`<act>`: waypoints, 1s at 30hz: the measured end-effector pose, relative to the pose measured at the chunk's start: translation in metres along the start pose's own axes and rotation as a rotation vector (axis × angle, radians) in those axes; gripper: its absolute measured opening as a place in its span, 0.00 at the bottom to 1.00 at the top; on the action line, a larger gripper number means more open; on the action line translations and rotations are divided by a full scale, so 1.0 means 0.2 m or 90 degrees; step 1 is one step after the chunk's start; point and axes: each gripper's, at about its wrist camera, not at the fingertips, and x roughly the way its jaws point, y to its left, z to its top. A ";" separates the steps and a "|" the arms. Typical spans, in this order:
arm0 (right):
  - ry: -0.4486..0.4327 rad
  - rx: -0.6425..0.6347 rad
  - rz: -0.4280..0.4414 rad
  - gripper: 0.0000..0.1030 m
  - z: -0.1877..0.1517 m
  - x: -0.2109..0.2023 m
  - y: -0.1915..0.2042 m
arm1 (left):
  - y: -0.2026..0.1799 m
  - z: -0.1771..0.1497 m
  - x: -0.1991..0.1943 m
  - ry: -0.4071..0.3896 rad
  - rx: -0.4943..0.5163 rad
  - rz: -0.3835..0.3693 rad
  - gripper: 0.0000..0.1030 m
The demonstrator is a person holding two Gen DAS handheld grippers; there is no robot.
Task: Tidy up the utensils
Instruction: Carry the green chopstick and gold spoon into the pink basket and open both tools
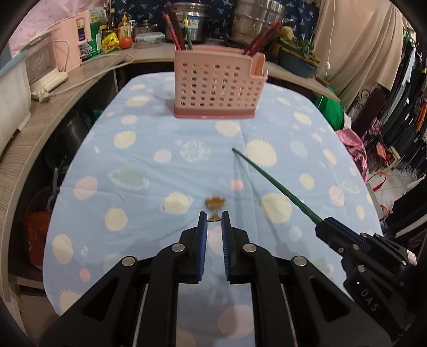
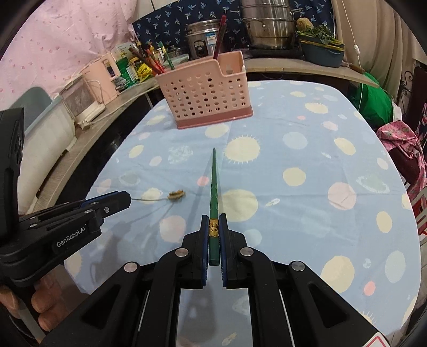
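Note:
My left gripper (image 1: 214, 217) is shut on the thin stem of a small golden utensil (image 1: 215, 204), whose ornate head sticks out past the pads above the blue planet-print tablecloth (image 1: 149, 165). In the right wrist view the left gripper (image 2: 127, 198) comes in from the left, holding that golden utensil (image 2: 176, 194) off the cloth. My right gripper (image 2: 213, 227) is shut on the thick end of a green chopstick (image 2: 213, 184) that points forward at the pink perforated caddy (image 2: 205, 98). The caddy (image 1: 216, 88) stands upright at the far end, holding red and green chopsticks.
A curved counter (image 1: 40, 128) wraps the table's left and back, carrying a power strip, appliances, bottles and steel pots (image 2: 269, 24). A green bag (image 2: 373, 104) and pink cloth sit off the right edge. A hand (image 2: 40, 301) grips the left tool.

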 end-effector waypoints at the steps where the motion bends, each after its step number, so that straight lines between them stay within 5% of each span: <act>1: -0.010 0.004 0.004 0.07 0.03 -0.02 0.00 | 0.01 0.02 -0.01 -0.006 -0.003 -0.001 0.10; 19: -0.133 0.023 0.026 0.07 0.46 -0.19 -0.03 | 0.12 0.39 -0.19 -0.094 -0.038 -0.009 0.09; 30: -0.260 0.024 0.032 0.07 0.89 -0.28 0.00 | 0.06 0.83 -0.29 -0.173 -0.021 -0.028 0.09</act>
